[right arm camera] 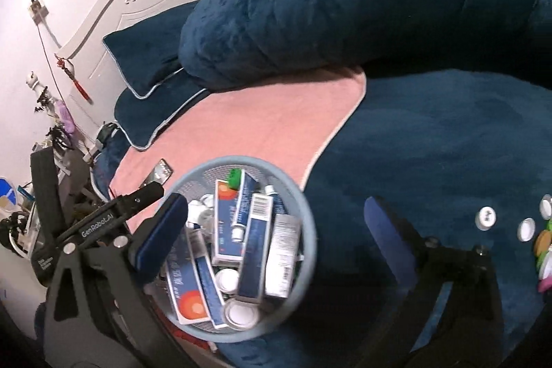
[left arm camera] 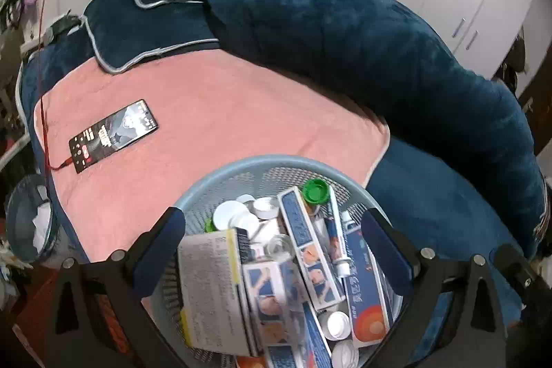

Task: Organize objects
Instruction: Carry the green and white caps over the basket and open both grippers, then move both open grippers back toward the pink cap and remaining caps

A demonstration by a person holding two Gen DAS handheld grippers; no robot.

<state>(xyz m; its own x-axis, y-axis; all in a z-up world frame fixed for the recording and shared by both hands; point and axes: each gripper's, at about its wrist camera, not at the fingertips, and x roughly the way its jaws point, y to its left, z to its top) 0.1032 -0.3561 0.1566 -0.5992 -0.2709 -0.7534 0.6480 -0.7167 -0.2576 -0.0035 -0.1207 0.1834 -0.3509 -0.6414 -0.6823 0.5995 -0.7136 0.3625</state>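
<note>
Bed (right arm camera: 448,143) carried a rolled dark-blue duvet (left arm camera: 345,33) along its far side, with two blue pillows (left arm camera: 151,33) at the headboard end. A pink blanket (left arm camera: 214,112) lay flat across the middle of the bed. Round blue mesh basket (left arm camera: 262,162) sat at the near edge, partly on the pink blanket and partly on the blue cover; it was crowded with medicine boxes (left arm camera: 307,237), ointment tubes (left arm camera: 336,230), small white-capped jars (left arm camera: 229,212) and a green-capped bottle (left arm camera: 314,191).

Left gripper (left arm camera: 272,244) hung over the basket, jaws spread wide, nothing between the pads. Right gripper (right arm camera: 276,226) likewise spread wide and empty; its left finger overlapped the basket rim in view, its right finger stood over the blue cover.

Phone (left arm camera: 114,135) lay on the pink blanket, well apart from the basket, a red cable plugged in. Several loose white caps (right arm camera: 486,218) lay on the blue cover, right of the basket
</note>
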